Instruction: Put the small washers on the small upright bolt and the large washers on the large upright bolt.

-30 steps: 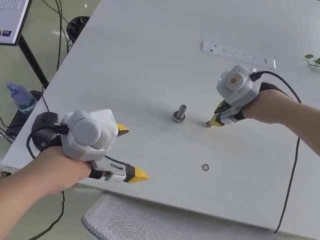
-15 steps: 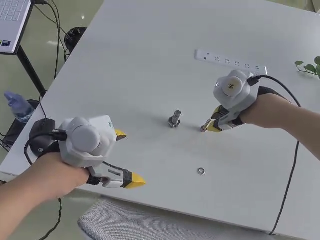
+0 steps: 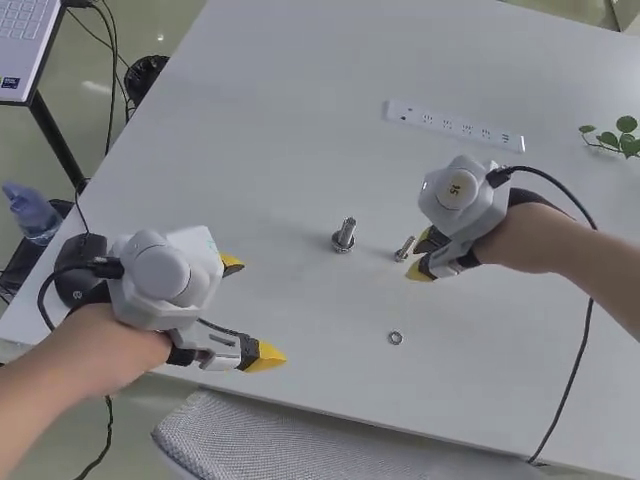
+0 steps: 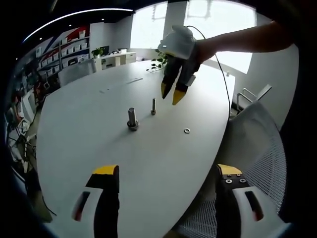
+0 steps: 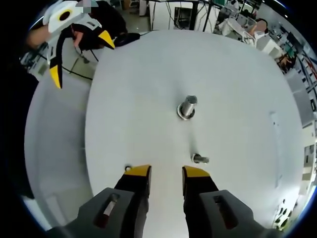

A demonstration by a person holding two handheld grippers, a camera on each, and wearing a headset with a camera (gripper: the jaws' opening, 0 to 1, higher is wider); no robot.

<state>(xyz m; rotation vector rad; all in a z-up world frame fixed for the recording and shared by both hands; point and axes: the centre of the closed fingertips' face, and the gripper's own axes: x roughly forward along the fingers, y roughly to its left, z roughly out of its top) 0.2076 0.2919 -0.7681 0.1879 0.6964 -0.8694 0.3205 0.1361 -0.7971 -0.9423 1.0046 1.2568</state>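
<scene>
Altogether one large bolt [image 3: 344, 236], one small bolt [image 3: 405, 248], one loose washer [image 3: 395, 338]

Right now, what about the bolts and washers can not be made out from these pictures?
- Large bolt: whether washers ring its base, and how many; too small in all three views.
- Small bolt: whether it carries any washer; too small, head view.
- Loose washer: small or large size; too tiny, head view.

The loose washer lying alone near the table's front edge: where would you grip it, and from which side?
By its outer rim, across opposite edges, coming straight down from above. The washer lies flat and thin on the table, so probably nothing stands up for a sideways pinch.
</scene>
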